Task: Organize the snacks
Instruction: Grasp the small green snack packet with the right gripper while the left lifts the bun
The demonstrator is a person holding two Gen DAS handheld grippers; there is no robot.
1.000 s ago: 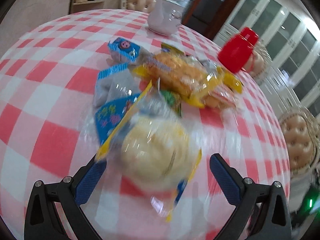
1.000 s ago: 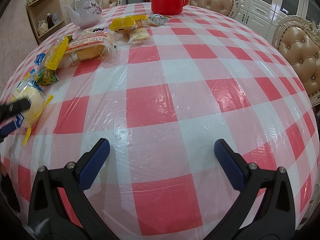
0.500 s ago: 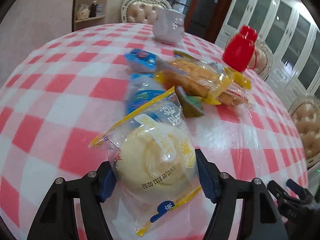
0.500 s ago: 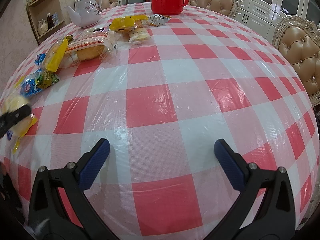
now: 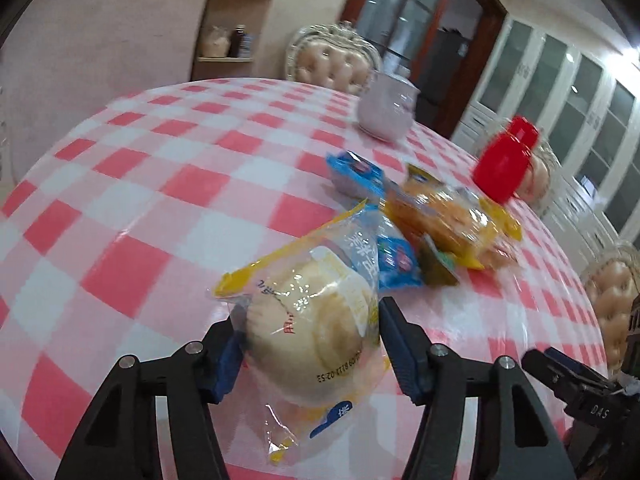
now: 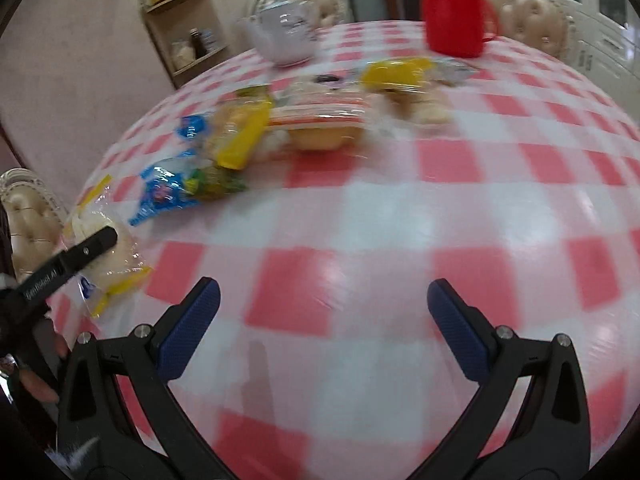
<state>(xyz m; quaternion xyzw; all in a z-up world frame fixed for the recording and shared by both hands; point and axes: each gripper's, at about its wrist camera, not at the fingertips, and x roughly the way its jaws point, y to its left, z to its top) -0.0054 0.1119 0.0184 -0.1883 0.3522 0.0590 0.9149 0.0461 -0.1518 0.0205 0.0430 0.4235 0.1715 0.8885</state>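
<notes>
Worktop point(image 6: 360, 208): round, covered in red-and-white check cloth under a glossy clear film that throws glare. Pale pink walls; a wooden corner shelf point(image 5: 234, 28) with jars and a dark bottle at far left. Tufted cream chairs with carved pale frames point(image 5: 332, 64) ring the far edge. Glazed white cabinet doors point(image 5: 560, 92) on the right; a dark doorway between.

Far side of the cloth: a white ceramic teapot point(image 6: 286, 34), rounded and shiny; a red plastic jug point(image 6: 456, 12), cylindrical, with a side handle.

Snack pile mid-left of the worktop: crinkly blue foil packets point(image 6: 164, 194), a small green sachet point(image 5: 438, 268), a long clear bag of golden cakes with yellow trim point(image 5: 448, 220), and further yellow and clear wrappers near the jug, blurred.

Left tool point(image 5: 308, 344): black frame, ribbed blue pads, jaws closing, pads pressing both sides of the bun packet point(image 5: 308, 320). The packet is a clear film with a yellow sealed edge and blue print; inside it is a pale, round, soft-looking bun. It sits at the near-left rim of the worktop, apart from the pile; whether it is lifted off the cloth I cannot tell.

Right tool point(image 6: 324, 320): same build, pads spread wide, nothing between them, over bare cloth near the front edge.
</notes>
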